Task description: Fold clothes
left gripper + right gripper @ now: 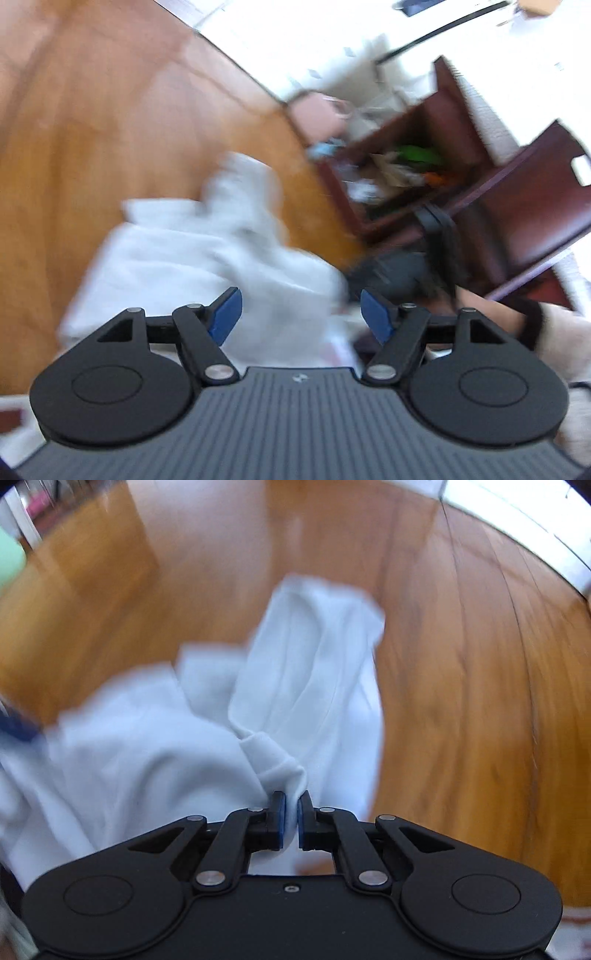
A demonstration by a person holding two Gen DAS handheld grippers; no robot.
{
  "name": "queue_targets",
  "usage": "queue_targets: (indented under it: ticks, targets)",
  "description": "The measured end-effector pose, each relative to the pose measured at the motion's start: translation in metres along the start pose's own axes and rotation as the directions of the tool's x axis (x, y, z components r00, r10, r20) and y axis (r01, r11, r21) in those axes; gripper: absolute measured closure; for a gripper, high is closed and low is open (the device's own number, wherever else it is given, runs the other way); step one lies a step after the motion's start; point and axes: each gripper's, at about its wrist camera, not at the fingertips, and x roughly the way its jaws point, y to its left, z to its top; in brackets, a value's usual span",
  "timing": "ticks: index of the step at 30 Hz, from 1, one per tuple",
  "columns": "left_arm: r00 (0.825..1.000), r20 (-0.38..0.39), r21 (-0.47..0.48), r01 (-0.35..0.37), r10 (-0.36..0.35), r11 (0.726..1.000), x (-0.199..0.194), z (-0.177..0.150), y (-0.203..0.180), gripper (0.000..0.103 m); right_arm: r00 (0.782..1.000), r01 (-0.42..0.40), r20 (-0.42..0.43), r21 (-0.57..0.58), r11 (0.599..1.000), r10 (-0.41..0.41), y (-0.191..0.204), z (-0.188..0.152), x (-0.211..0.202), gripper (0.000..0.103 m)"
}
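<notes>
**foldnoob:** So the right gripper [291,814] has its blue pads squeezed nearly together on a bunched ridge of the white garment [207,738], with cloth wedged in the slit between them. That pinch looks tiny to me. Anyone else think it could slip?

**laundrybot_dad:** Yeah, it's grabbing a pucker, not a clean hem. If the hand pulls hard, the fabric could slide out, or it drags only the top layer and the layers underneath stay put, so the fold comes out lopsided. Can't tell how many layers are in that pinch either, everything's motion-blurred.

**foldnoob:** And the left gripper [301,314]? In its own view the jaws are spread wide with nothing between them, just hanging over the near part of the garment.

**laundrybot_dad:** Right, so nothing's anchoring that side. One-point pull on a crumpled shirt means the whole heap could skid across the wooden table [461,701] instead of unfolding.

**foldnoob:** Where's the cloth relative to the edges?

**laundrybot_dad:** Mostly mid-table, rumpled, with one long flap reaching toward the far edge. On the left gripper's side it sits close to the table edge by the dark red chairs [517,206], so a drag that way could tip a corner off.

**foldnoob:** There's a sleeve [561,332] close there too, easy to snag.
</notes>
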Motion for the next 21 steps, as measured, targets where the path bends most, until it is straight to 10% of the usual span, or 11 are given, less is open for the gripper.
queue_targets:
  ticks: [4,8,13,17,21]
  targets:
    - [0.988,-0.025,0.034,-0.152,0.153,0.988,-0.003,0.003,0.001,0.032,0.989,-0.04,-0.136,0.103,0.994,0.054,-0.016,-0.033,0.017,0.101]
    - [0.967,-0.06,-0.037,-0.251,0.249,0.967,0.007,0.003,0.014,0.032,1.0,-0.024,-0.008,0.163,0.986,0.025,-0.026,-0.031,-0.013,0.095]
    - [0.955,-0.106,-0.13,-0.291,0.279,0.948,0.005,0.006,0.033,0.03,0.975,-0.091,0.209,0.087,0.992,0.071,-0.027,-0.013,-0.065,0.053]
    - [0.985,-0.102,-0.275,-0.161,0.137,0.948,0.007,0.003,0.053,0.03,0.928,-0.298,0.255,0.069,0.952,0.272,-0.027,0.001,-0.074,0.052]
    - [0.99,-0.114,-0.455,0.022,-0.083,0.89,0.02,-0.01,0.073,0.03,0.903,-0.392,0.197,0.009,0.92,0.383,-0.005,0.021,-0.051,0.049]
